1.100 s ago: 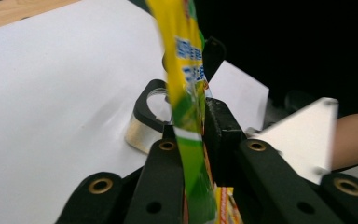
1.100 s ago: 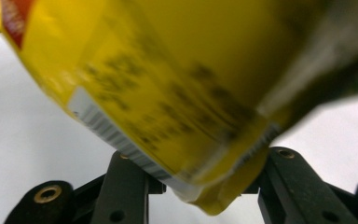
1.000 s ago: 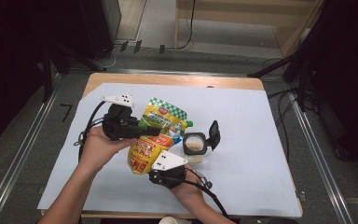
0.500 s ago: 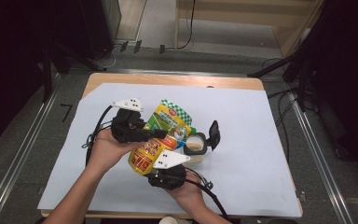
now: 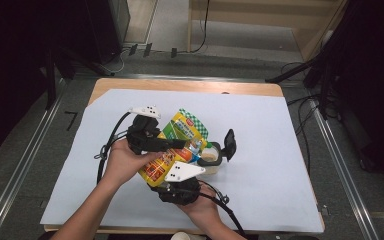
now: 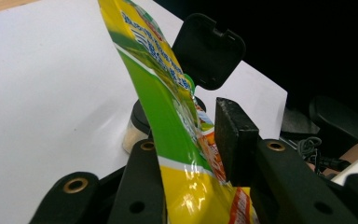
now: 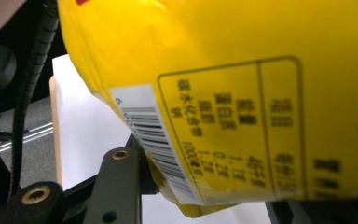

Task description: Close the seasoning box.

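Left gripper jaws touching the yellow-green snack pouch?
Touching. In the left gripper view, the yellow-green snack pouch runs between the left gripper jaws, and its film lies against the left jaw's inner face.

pouch (image 7: pixel 223 93): top cut off, print blurred | right claw (image 7: pixel 205 186): one jaw hidden behind pouch

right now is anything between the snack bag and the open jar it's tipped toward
Nothing visible blocks it. The snack bag, held by the left gripper and right gripper, tilts toward the jar. The jar's lid is flipped up on the far side, leaving the mouth uncovered.
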### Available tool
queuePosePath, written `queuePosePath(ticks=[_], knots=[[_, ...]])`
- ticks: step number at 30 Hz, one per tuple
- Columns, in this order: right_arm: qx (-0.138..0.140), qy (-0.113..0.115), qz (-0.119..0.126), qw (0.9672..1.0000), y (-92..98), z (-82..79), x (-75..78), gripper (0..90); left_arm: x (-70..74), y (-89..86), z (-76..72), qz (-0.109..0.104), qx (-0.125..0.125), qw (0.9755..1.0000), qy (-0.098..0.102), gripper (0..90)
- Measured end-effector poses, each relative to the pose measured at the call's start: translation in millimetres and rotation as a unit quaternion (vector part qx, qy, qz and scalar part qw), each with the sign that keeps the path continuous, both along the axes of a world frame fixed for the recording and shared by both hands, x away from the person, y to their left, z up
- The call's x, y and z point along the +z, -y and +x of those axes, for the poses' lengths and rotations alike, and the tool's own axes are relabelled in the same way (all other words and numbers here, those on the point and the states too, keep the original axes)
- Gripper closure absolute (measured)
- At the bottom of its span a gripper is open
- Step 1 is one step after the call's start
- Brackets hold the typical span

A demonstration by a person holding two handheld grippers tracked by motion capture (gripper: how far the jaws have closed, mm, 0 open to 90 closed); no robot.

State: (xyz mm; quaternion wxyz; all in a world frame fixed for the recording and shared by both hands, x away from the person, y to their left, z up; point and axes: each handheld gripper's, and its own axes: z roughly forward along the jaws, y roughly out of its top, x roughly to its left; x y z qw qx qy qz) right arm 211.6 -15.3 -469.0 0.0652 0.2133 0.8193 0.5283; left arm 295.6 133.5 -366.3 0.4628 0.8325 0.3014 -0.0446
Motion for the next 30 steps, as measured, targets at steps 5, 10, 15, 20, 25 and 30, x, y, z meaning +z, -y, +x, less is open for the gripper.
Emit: queuePosePath(ticks=[5, 10, 15, 20, 25, 30], knots=[[0.006, -0.004, 0.001, 1.0, -0.9, -0.5, 0.9, 59.8, -2.6, 3.8, 1.8, 0.001, 0.003, 0.9999, -0.014, 69.9], [0.01, -0.001, -0.001, 0.9999, -2.2, -2.6, 2.0, 59.6, -4.3, 6.4, 2.6, 0.0, 0.004, 0.9998, -0.02, 68.7], [0.01, -0.004, -0.002, 0.9999, -2.4, -1.8, 2.5, 59.4, -5.6, 10.0, 3.9, 0.007, 0.005, 0.9997, -0.021, 67.3], [0.015, 0.009, -0.02, 0.9996, -4.3, -3.6, 2.2, 58.7, -6.6, 14.3, 4.9, 0.023, 0.005, 0.9994, -0.024, 67.3], [0.019, 0.018, -0.027, 0.9993, -5.4, -3.7, 1.3, 56.2, -5.7, 19.3, 6.9, 0.041, 0.007, 0.9988, -0.026, 67.5], [0.028, 0.01, -0.025, 0.9993, -5.2, -0.9, 0.8, 54.2, -6.0, 23.1, 12.1, 0.053, 0.011, 0.9976, -0.043, 67.6]])
